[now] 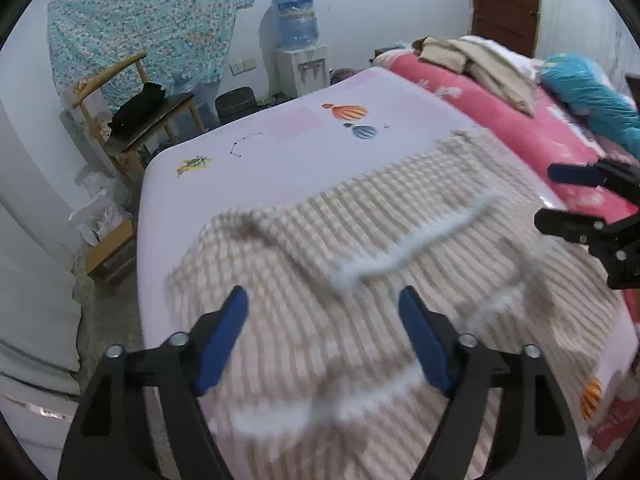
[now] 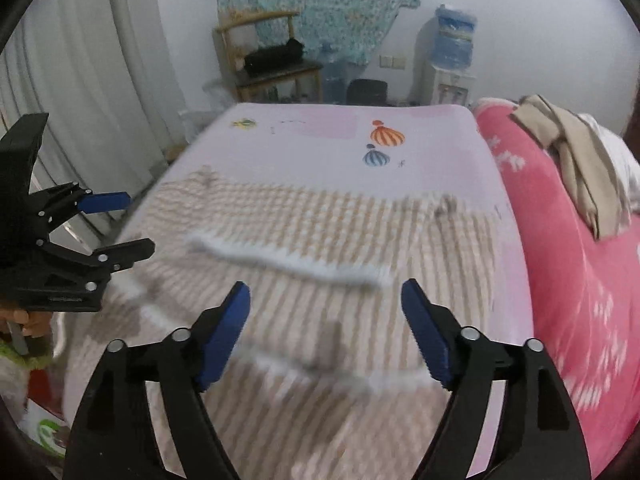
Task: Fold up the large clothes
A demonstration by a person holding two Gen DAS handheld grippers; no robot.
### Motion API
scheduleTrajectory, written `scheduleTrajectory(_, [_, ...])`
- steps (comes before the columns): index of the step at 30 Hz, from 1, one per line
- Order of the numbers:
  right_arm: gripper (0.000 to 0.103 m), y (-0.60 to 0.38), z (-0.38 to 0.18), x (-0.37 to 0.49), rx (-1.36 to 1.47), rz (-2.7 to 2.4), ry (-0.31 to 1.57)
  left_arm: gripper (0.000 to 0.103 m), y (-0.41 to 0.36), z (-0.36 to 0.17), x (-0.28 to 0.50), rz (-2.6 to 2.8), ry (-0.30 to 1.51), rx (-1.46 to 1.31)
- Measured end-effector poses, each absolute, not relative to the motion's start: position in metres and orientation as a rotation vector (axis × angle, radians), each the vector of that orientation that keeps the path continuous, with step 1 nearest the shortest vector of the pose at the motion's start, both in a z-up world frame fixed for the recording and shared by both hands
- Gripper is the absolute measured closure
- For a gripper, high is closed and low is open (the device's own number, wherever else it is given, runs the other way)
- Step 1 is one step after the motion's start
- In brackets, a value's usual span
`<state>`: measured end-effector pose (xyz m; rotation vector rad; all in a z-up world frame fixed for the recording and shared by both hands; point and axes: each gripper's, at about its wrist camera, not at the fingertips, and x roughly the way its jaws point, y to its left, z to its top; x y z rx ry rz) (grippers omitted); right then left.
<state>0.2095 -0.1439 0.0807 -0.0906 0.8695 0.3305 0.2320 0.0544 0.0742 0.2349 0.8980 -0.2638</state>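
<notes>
The garment (image 1: 360, 264), a beige-and-white striped fleece piece with fuzzy white trim, lies spread on the pale sheet (image 1: 280, 136) of the bed, filling the near half of it. One white-edged fold runs across its middle; the picture is blurred there, so how the layers lie is hard to tell.

The left gripper (image 1: 323, 304) hangs above the near part of the garment, its jaws released and wide apart, nothing between the blue pads (image 1: 224, 340). The right gripper (image 2: 326, 300) is the same: jaws spread, pads clear of the cloth, over the garment's near right part. Each gripper shows at the edge of the other's view, also spread.

A pink blanket (image 2: 560, 280) lies along the right side of the bed, just beside the garment, with tan clothes (image 2: 576, 160) heaped at its far end. A teal pillow (image 1: 592, 96) sits farther right. Beyond the bed's far edge stand a wooden chair (image 1: 132, 112) and a water dispenser (image 1: 300, 52), with a floral cloth (image 1: 152, 20) hanging on the wall.
</notes>
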Motion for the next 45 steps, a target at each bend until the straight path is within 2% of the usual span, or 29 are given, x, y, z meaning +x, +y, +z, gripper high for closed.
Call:
scheduleTrajectory(5, [0.021, -0.143, 0.073, 0.149, -0.02, 0.354, 0.88, 0.012, 0.061, 0.07, 0.168, -0.25, 0.885, 0.192])
scheduleTrajectory(11, [0.021, -0.135, 0.041, 0.111, 0.05, 0.337, 0.952, 0.011, 0.052, 0.024, 0.129, -0.179, 0.938, 0.139])
scheduleTrajectory(18, [0.021, -0.13, 0.018, 0.104, 0.059, 0.298, 0.969, 0.011, 0.046, -0.018, 0.123, -0.111, 0.985, 0.149])
scheduleTrajectory(20, [0.021, -0.13, 0.01, 0.105, 0.049, 0.278, 0.977, 0.006, 0.05, -0.022, 0.124, -0.098, 0.99, 0.109])
scheduleTrajectory(23, [0.021, -0.131, -0.006, 0.108, 0.059, 0.272, 1.012, 0.006, 0.057, -0.028, 0.125, -0.102, 1.009, 0.05])
scheduleTrajectory(34, [0.015, -0.128, -0.011, 0.105, 0.06, 0.281, 1.002, 0.005, 0.057, -0.03, 0.123, -0.089, 0.991, 0.047])
scheduleTrajectory(45, [0.013, -0.13, -0.012, 0.107, 0.07, 0.292, 1.01, 0.005, 0.057, -0.03, 0.124, -0.085, 1.0, 0.045])
